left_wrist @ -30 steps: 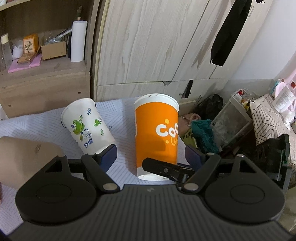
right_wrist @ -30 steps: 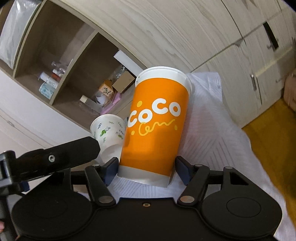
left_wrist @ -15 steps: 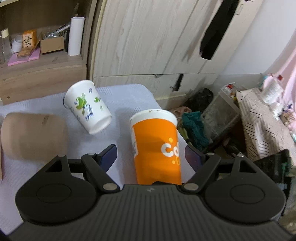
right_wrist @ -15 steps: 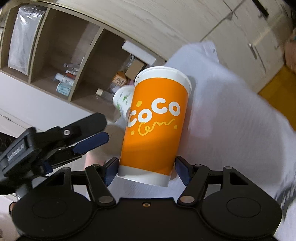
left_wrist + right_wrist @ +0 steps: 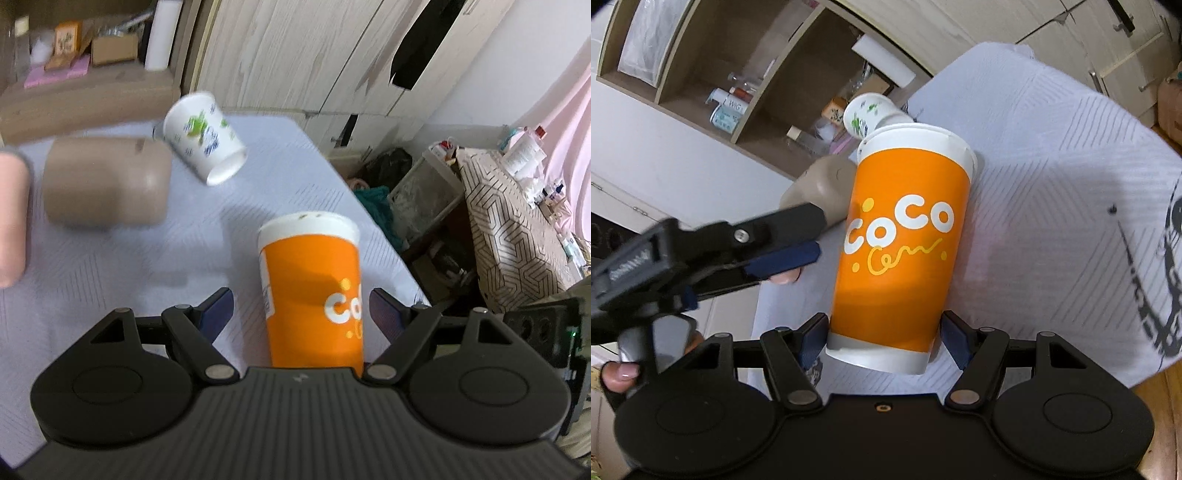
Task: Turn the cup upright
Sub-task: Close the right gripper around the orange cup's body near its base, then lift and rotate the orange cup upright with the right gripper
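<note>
The orange cup (image 5: 905,247) is held rim-up above the cloth-covered surface (image 5: 1052,192), clamped near its base by the right claw (image 5: 884,338). The thin paper wall could be crushed by too hard a squeeze, or the cup could topple if it is let go while tilted. The left claw (image 5: 301,312) is spread apart, empty, beside the cup. One orange cup, one white patterned cup (image 5: 203,138), one brown cup (image 5: 105,182) lying on its side and two claws are counted.
</note>
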Demonstrator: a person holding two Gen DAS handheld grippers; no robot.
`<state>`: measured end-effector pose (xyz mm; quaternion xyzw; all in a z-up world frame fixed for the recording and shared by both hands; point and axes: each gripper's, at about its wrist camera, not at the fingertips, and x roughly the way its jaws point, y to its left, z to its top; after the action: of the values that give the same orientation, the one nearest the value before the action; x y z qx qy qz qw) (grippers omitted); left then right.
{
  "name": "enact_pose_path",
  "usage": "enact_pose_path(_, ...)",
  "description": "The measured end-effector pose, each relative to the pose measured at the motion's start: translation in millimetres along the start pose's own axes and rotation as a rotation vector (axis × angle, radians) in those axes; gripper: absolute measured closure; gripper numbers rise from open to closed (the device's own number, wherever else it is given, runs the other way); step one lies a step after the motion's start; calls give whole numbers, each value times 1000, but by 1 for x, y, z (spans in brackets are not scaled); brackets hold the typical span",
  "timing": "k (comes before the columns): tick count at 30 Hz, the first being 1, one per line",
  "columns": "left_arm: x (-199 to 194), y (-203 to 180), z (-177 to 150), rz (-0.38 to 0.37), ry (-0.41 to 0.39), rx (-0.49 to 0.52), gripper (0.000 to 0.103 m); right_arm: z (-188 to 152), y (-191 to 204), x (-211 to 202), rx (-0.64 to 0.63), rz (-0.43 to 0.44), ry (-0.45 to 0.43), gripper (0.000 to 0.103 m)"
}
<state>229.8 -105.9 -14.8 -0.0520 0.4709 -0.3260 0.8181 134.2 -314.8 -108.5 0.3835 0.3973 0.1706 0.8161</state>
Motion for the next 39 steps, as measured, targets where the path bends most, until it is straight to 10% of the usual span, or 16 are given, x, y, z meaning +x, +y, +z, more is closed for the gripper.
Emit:
enact_pose_path(6,19,13,-1,-44,46,-53,23,2,5,7,-38,-9,19,31)
enact_pose_path(11,33,17,4,-45,59,-57,23,4,13,3,-174,-48,22,10)
enact_pose_path(22,56,22,8,-109,115,-85,18,40,8,12,-257,-54,100,10)
enact_pose_path(26,53,23,8,-145,114,-58,31,46,7,14,-248,-19,101,18)
enact_pose_path(39,-4,25,-22,-115,-55,44,32,6,55,11,-521,-35,25,20)
